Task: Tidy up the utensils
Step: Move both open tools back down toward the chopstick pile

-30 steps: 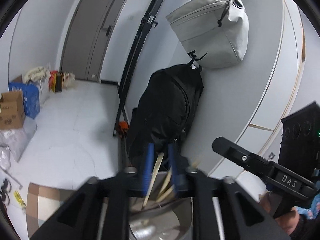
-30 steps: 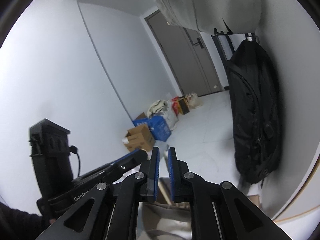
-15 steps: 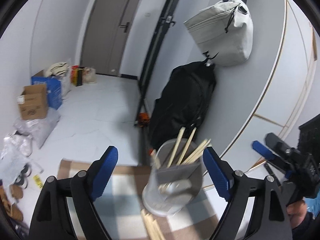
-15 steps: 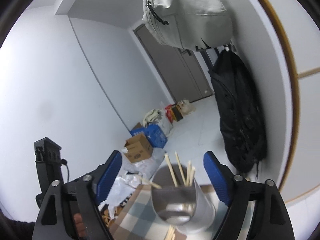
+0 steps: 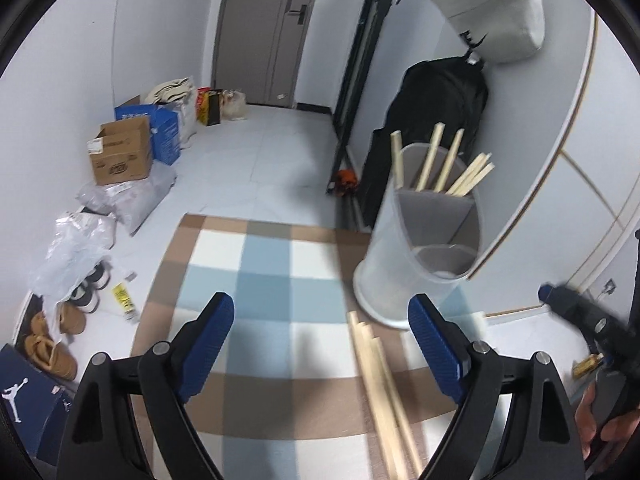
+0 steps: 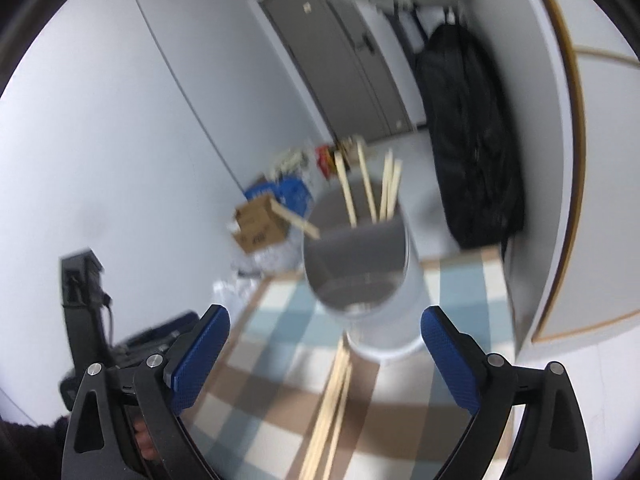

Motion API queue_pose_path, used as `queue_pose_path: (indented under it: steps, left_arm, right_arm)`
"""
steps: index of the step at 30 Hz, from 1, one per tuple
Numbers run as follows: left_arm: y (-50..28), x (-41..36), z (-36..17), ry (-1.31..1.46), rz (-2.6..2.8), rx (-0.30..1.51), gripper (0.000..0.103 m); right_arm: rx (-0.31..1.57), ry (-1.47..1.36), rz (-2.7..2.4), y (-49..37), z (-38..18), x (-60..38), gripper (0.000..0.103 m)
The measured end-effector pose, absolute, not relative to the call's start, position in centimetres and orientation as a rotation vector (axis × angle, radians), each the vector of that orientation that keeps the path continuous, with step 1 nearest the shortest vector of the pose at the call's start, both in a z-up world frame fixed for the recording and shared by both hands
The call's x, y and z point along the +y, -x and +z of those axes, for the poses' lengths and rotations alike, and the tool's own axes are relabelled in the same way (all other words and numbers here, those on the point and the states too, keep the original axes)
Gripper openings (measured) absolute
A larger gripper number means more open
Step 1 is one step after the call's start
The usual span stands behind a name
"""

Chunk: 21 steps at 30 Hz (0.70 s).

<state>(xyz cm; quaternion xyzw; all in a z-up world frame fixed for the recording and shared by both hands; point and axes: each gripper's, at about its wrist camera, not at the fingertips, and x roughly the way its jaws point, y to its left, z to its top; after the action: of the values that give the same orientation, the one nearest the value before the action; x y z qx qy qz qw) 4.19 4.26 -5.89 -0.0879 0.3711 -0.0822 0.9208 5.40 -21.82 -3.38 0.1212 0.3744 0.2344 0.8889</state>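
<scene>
A translucent white utensil holder (image 5: 400,264) with a grey divider stands on a checked cloth (image 5: 260,272), and several wooden chopsticks (image 5: 430,160) stick up out of its far compartment. More chopsticks (image 5: 380,380) lie loose on the cloth in front of it. My left gripper (image 5: 320,304) is open above the cloth, left of the holder, with nothing between its fingers. In the right wrist view the holder (image 6: 372,292) stands just ahead of my right gripper (image 6: 325,314). Its jaws are opening and are empty, above the loose chopsticks (image 6: 332,400). The picture there is blurred.
On the floor to the left are a cardboard box (image 5: 120,156), blue boxes, plastic bags and shoes (image 5: 52,352). A black backpack (image 5: 436,112) and a grey bag (image 5: 488,12) hang on the wall behind the holder. A closed door (image 5: 264,28) is at the back.
Both grippers went from nearly shut to wide open. Both have tilted down and drawn back from the holder, so the cloth and the loose chopsticks have come into view.
</scene>
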Motion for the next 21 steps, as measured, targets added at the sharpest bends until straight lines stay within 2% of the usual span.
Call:
queue_pose_path:
  steps: [1, 3, 4, 5, 12, 21]
  left_arm:
    - [-4.1, 4.8, -6.0, 0.183, -0.157, 0.765, 0.086]
    - [-4.0, 5.8, -6.6, 0.187, -0.124, 0.777, 0.086]
    - [-4.1, 6.2, -6.9, 0.196, -0.105, 0.787, 0.086]
    - [-4.2, 6.7, -7.1, 0.217, -0.097, 0.798, 0.086]
    - [-4.4, 8.5, -8.2, 0.232, -0.059, 0.832, 0.086]
    - [-4.5, 9.7, -9.0, 0.271, -0.064, 0.865, 0.086]
  right_arm:
    - [0.809, -0.244, 0.488, -5.4, -4.3, -21.4, 0.095]
    - [0.867, -0.208, 0.5, -5.3, -5.9, -20.5, 0.083]
    - [0.895, -0.172, 0.495, -5.4, -6.6, -19.9, 0.069]
    - [0.925, -0.132, 0.483, -5.4, -7.4, -19.3, 0.062]
    - [1.076, -0.028, 0.461, -6.5, -12.1, -16.8, 0.047]
    - [1.158, 0.073, 0.405, -9.3, -15.2, -14.0, 0.022]
